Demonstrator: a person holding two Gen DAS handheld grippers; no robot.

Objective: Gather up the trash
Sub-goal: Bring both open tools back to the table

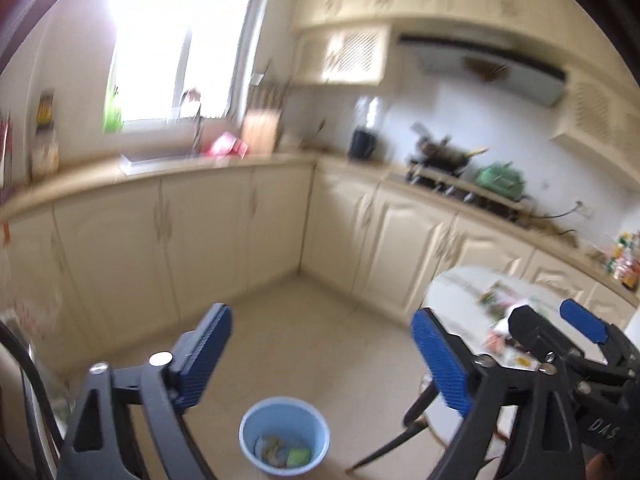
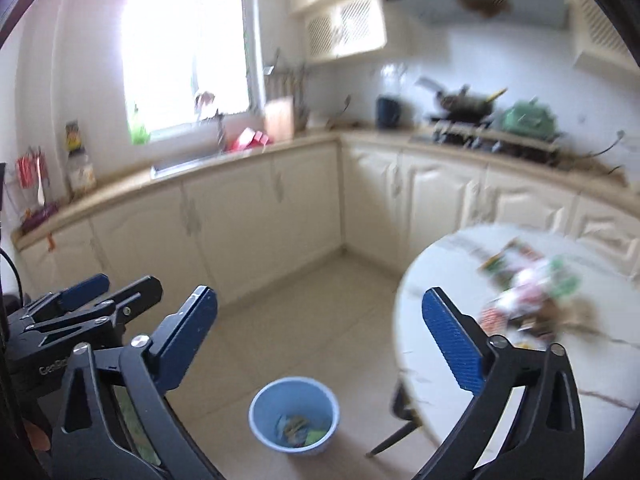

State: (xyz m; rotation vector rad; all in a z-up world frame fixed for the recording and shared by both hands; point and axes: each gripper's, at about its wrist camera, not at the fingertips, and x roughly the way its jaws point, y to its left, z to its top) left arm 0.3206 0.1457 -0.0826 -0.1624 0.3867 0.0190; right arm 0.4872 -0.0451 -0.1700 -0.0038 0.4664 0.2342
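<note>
Down at the far left of the right wrist view, the left gripper (image 2: 96,292) shows as a black frame with a blue pad, held in the air beside the right one. Its jaws stand wide apart with nothing between them, as the left wrist view shows, where the left gripper (image 1: 324,360) frames bare floor (image 1: 304,320). Behind, a window (image 2: 188,40) glares above a sink (image 2: 188,164) set in the cream kitchen counter (image 2: 120,184).

Lower and to the middle, a light blue trash bin (image 2: 294,416) stands on the tiled floor, between the fingers in both views, and holds a few wrappers (image 2: 298,428) at its bottom. The same bin (image 1: 284,434) sits low in the left wrist view.

Further right, the right gripper (image 2: 320,332) is also released, its blue-padded jaws spread and gripping nothing. Its right finger overlaps the edge of the round white marble desk (image 2: 440,280). On that desk lies a blurred heap of trash (image 2: 528,296), wrappers in green, red and white, well apart from the bin. At the back right, a wok (image 2: 464,104) rests on the stove (image 2: 480,132) under a range hood (image 2: 480,0).
</note>
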